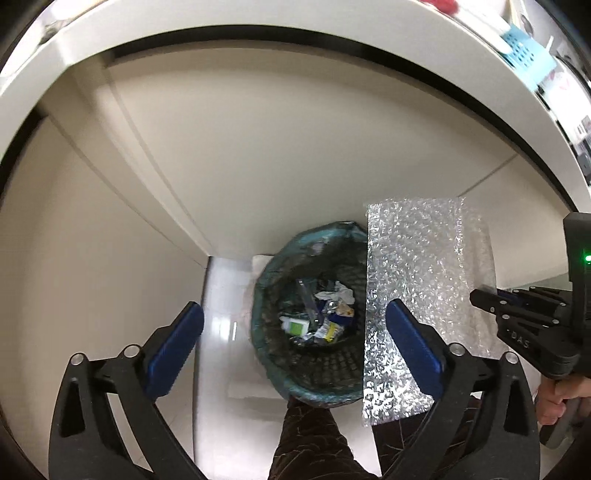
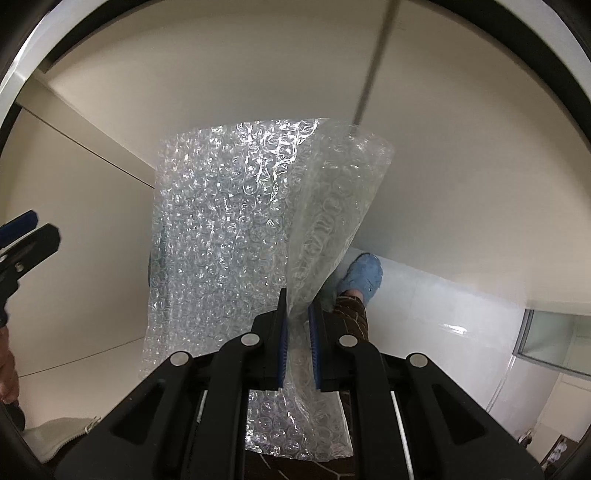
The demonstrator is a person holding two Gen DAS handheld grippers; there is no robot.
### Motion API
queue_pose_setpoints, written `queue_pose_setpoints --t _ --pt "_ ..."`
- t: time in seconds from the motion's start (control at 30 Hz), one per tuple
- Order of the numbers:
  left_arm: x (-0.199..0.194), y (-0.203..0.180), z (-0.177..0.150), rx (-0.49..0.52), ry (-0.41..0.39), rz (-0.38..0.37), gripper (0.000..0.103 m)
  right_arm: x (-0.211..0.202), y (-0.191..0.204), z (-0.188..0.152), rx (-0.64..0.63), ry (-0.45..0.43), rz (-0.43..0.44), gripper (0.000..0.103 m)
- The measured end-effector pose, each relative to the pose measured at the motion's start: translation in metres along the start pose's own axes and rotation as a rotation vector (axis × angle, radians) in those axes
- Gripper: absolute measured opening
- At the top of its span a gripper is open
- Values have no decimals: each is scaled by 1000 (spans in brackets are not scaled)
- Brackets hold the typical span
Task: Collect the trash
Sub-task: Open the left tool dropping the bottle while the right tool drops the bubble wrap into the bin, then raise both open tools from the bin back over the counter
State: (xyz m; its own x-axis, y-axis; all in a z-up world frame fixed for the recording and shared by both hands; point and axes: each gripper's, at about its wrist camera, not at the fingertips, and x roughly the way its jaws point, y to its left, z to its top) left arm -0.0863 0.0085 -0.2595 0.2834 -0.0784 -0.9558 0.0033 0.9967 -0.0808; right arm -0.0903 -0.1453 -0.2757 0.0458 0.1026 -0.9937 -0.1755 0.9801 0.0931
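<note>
A round bin (image 1: 263,280) with a green liner stands on the floor below me, with wrappers and crumpled paper (image 1: 321,317) inside. My left gripper (image 1: 293,312) hangs above it, open wide, with nothing between its blue pads. A sheet of clear bubble wrap (image 1: 413,266) hangs at the bin's right rim, behind my left gripper's right finger (image 1: 410,339). My right gripper (image 2: 297,301) points down and is shut on the bubble wrap (image 2: 221,229), pinching a fold of it. Its tip (image 1: 480,297) shows at the right of the left wrist view. The left gripper's fingers (image 2: 33,229) show at the left edge of the right wrist view.
Cream cabinet fronts (image 1: 258,155) rise behind the bin under a white counter edge (image 1: 258,18). A blue basket (image 1: 524,51) sits on the counter. A person's leg in dark patterned trousers (image 1: 310,435) stands by the bin, with a blue slipper (image 2: 362,277) on the glossy white floor (image 2: 443,332).
</note>
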Motion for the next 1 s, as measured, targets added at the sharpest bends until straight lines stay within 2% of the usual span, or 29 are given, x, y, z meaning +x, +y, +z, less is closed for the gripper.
queue_pose_setpoints --t 0.27,0.37,0.6,0.67,0.77,0.83,1.0 --pt "-3 36 -12 -83 30 48 97 25 18 0 -49 28 5 11" --pt "-2 45 -14 -107 37 54 97 30 14 1 -69 42 0 16" --pt "-14 47 -13 -117 44 48 97 36 7 0 -76 45 -19 20" --pt "-14 47 -13 -115 45 47 97 34 9 0 -78 42 -19 25" --pt "-9 47 -13 -110 47 37 97 29 7 1 -80 20 -17 42" --pt "-4 44 -13 -99 47 27 97 23 5 -3 -77 -3 -13 63" --pt "-7 41 -13 -90 31 -2 97 -19 -1 7 -80 -54 -18 83"
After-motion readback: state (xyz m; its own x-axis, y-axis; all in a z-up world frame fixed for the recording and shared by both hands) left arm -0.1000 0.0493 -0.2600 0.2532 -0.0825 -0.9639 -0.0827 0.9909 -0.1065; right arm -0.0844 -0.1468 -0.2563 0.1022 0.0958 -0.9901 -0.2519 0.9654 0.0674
